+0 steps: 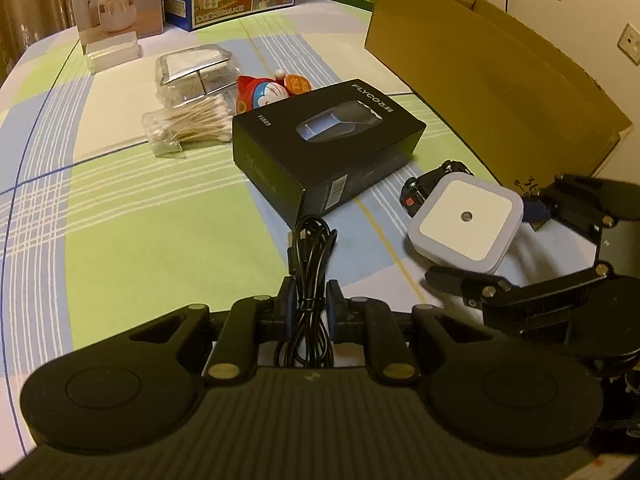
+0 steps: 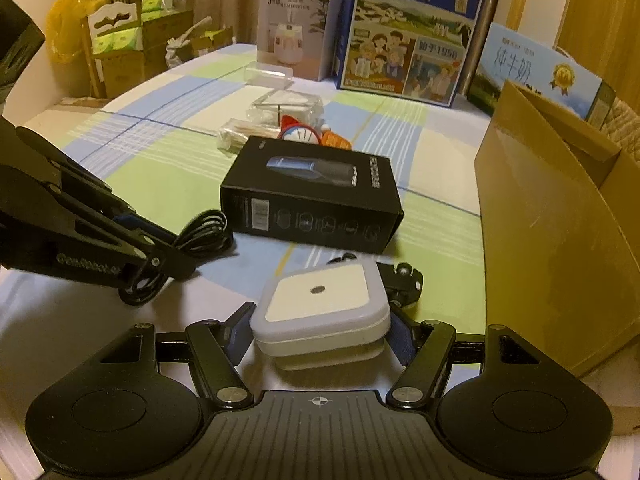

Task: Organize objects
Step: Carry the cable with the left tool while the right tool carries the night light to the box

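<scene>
- Cable (image 1: 310, 276), black and coiled, is sitting squeezed between the blue pads (image 1: 291, 304) of my left gripper (image 1: 311, 306); the jaws are pinching in tight on it.
- My right gripper (image 2: 318, 334) is holding a white square night light (image 2: 322, 312) with a small dot in its middle. The jaws are standing about half wide, and both pads are pressing on its sides.
- I am keeping both grippers low over the checked cloth (image 1: 140, 220), the right one just beside the left.
- A small black clip-like thing (image 2: 402, 278) is lying on the cloth right behind the night light. I cannot tell what it is.
- A black shaver box (image 1: 328, 140) is lying flat just past the cable, near the middle of the cloth.
- Behind the box, a red and blue cat toy (image 1: 260, 88) is peeking out, touching or nearly touching the box.
- A clear pack of cotton swabs (image 1: 188, 124) is lying left of the toy, and a clear plastic case (image 1: 196, 68) is sitting behind the swabs.
- A big open cardboard box (image 2: 560, 216) is standing on the right side, near my right gripper.
- Far back, a humidifier box (image 2: 296, 28) and a blue milk carton box (image 2: 412, 32) are standing side by side.
</scene>
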### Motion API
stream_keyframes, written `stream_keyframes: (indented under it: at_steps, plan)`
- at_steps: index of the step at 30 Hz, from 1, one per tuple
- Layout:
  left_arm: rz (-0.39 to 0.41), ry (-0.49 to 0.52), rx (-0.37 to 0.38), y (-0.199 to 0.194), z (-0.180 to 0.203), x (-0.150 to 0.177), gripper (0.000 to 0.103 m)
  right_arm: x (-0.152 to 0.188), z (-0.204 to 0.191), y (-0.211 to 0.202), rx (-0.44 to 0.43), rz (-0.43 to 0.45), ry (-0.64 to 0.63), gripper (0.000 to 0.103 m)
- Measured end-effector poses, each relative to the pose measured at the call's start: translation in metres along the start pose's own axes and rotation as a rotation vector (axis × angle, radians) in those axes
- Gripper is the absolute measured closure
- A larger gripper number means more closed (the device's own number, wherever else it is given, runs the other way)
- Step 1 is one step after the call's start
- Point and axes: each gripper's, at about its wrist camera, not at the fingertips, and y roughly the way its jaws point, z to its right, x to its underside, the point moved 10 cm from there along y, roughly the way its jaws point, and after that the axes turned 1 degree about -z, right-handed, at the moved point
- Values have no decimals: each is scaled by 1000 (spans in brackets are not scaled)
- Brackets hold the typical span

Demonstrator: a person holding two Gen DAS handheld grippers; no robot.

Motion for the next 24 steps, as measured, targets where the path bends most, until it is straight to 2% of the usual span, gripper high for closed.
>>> stream_keyframes:
  at_steps: [12,19,24]
  plan:
    - [-1,-12,-15,0,0,0,92,-7,6,-9,4,27,29,40]
    - [-10,-136,-23,-10,0,9,92,-16,12,-35,11,71,60,40]
    - [16,-237,-47,-36,12,17,92,-9,19,-65,22,93,93,40]
